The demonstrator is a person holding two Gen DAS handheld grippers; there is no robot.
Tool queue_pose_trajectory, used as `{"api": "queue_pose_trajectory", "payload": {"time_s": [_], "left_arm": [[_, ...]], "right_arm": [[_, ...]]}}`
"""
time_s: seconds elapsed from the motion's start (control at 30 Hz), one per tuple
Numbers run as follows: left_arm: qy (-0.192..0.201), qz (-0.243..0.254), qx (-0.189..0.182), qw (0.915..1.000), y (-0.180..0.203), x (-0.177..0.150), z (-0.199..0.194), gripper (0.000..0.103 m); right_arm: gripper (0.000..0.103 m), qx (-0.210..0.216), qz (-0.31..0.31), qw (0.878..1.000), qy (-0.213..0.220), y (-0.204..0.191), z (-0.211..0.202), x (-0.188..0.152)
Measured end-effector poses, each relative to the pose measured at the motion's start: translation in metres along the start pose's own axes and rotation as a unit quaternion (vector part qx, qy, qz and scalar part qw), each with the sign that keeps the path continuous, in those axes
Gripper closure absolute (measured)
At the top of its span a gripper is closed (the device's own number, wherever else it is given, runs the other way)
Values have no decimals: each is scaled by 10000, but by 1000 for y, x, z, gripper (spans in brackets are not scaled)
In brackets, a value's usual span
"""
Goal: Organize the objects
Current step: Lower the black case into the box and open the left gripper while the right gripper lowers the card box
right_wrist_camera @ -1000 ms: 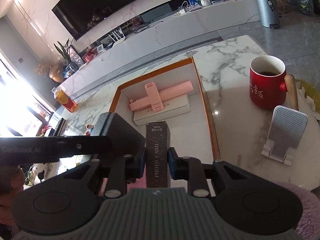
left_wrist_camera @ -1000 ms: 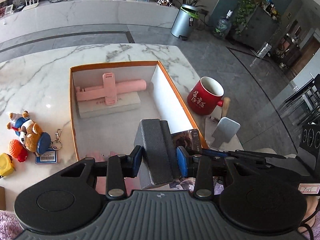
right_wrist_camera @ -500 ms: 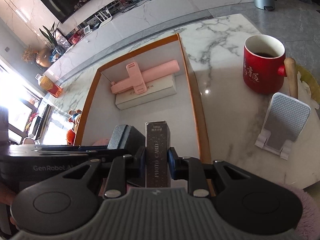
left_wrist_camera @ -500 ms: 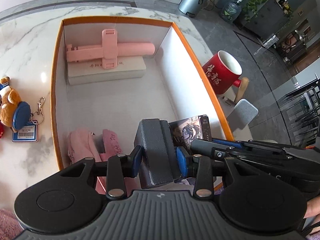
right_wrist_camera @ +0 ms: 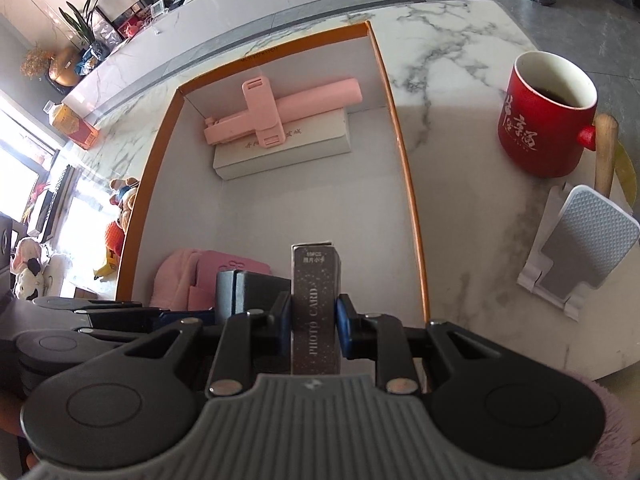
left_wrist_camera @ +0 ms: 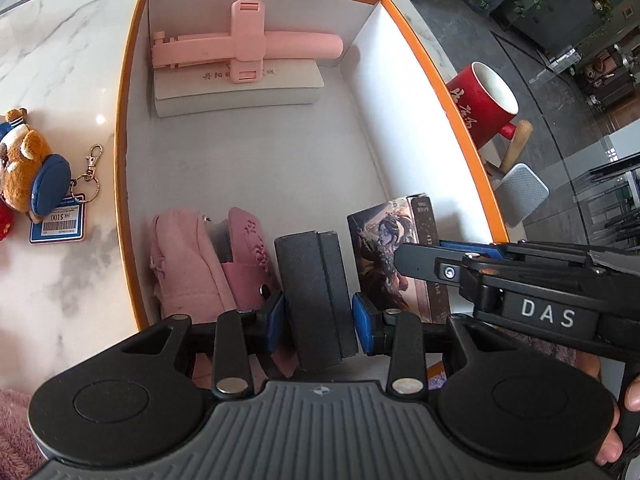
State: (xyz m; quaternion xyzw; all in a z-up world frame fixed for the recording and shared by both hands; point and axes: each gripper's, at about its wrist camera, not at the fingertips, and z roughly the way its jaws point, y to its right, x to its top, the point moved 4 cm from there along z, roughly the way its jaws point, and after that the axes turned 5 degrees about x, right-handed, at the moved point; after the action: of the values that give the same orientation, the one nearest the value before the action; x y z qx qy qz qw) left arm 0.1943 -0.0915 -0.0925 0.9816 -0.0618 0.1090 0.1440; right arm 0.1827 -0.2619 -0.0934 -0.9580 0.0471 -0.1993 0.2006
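Both grippers have descended into the orange-rimmed box. Left gripper clamps a rigid dark case; right gripper clamps the slim photo card box, light and stiff, gripped mid-length. Pink pouch lies just left; open floor lies ahead, box wall near right.

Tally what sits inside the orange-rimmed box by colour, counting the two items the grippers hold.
Pink: 3 (plastic selfie stick, fuzzy pouch, embossed wallet)
White: 1 (flat rectangular case)
Black: 1 (textured case)
Dark printed: 1 (photo card box)
Total: 6
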Motion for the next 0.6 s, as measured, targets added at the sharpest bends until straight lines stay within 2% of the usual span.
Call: {"api": "queue_pose_trajectory", "payload": {"time_s": [0.17, 0.27, 0.33, 0.4, 0.53, 0.6], "left_arm": [[-61, 85, -158, 9998, 0, -3, 2, 59], [-28, 128, -381, 9992, -2, -4, -1, 57], [-36, 177, -512, 9985, -3, -4, -4, 56], [-23, 232, -646, 9976, -3, -4, -9, 52], [117, 314, -918, 9952, -9, -5, -26, 50], [265, 413, -916, 9946, -13, -5, -36, 48]], "right_arm": [[78, -66, -145, 9993, -335, -12, 17, 4], [78, -288, -236, 9983, -457, -14, 26, 7], [78, -287, -224, 9977, -576, -14, 31, 6], [78, -343, -247, 9969, -658, -15, 35, 7], [78, -437, -290, 9955, -788, -16, 42, 8], [78, -456, -309, 9946, -874, -16, 46, 11]]}}
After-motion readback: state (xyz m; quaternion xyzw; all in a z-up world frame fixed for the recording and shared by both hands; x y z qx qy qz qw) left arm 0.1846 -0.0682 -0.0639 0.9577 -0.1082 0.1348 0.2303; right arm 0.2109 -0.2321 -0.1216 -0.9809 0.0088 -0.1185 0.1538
